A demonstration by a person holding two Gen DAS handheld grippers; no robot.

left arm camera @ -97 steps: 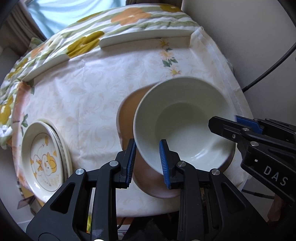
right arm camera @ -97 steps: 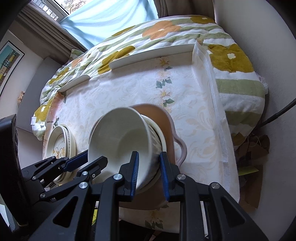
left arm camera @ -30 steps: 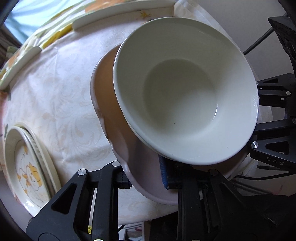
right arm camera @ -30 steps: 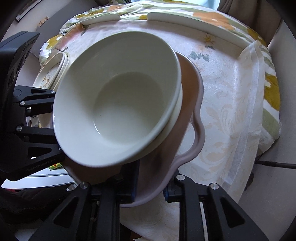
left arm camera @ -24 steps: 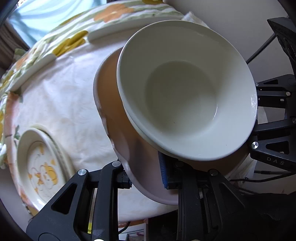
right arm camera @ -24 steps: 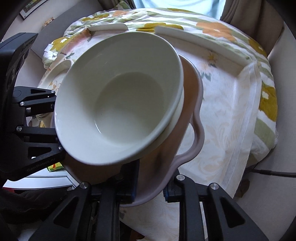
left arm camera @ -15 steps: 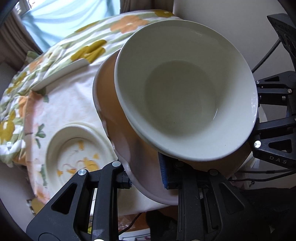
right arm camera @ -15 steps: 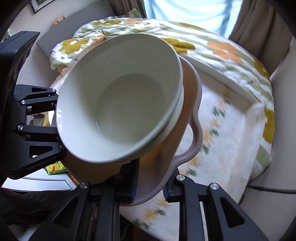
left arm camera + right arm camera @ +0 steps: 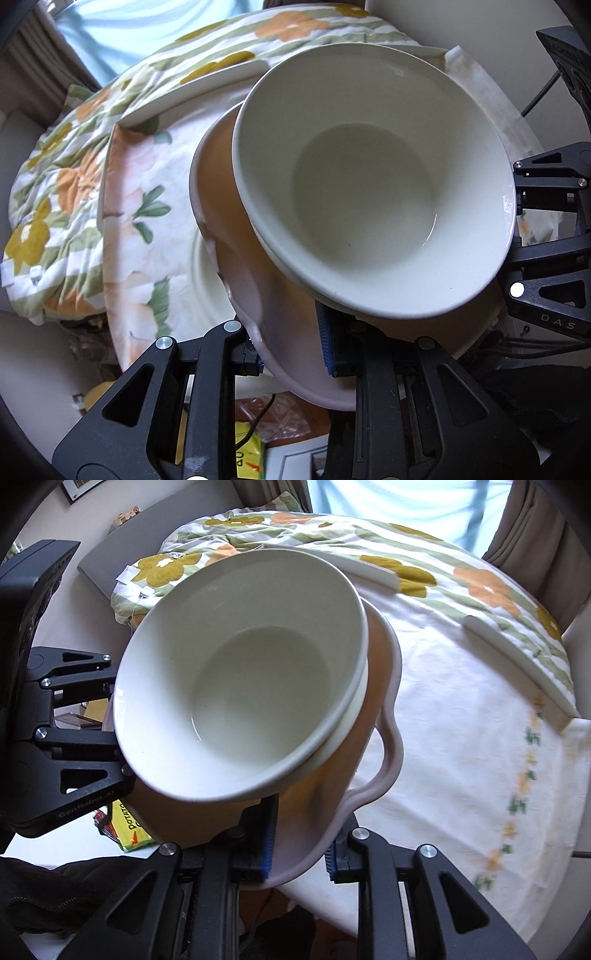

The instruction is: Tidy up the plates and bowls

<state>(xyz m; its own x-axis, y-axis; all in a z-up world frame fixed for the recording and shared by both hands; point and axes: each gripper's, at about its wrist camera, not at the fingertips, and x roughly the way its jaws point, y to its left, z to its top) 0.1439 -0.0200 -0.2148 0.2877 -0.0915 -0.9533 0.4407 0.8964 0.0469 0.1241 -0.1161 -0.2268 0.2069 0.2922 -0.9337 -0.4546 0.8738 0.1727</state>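
A pink dish with moulded handles (image 9: 236, 236) (image 9: 388, 731) hangs tilted above the table and carries two nested cream bowls (image 9: 369, 184) (image 9: 251, 679). My left gripper (image 9: 291, 350) is shut on the dish's near rim in the left wrist view. At the opposite rim my right gripper (image 9: 301, 849) is shut on the dish too. Each gripper shows at the side of the other's view, the right gripper (image 9: 546, 280) and the left gripper (image 9: 74, 738). A cream plate stack (image 9: 207, 291) on the table lies mostly hidden under the dish.
The table wears a pale flowered tablecloth (image 9: 461, 738) (image 9: 140, 206) with white rails (image 9: 517, 657) along its far edge. A floral quilt (image 9: 55, 177) lies beyond. A yellow snack packet (image 9: 125, 830) lies below the table edge, and a cable (image 9: 535, 99) runs by the wall.
Both grippers have carried the dish and bowls left across the table and slightly up. The decorated plate stack, earlier at the left, now sits under the dish.
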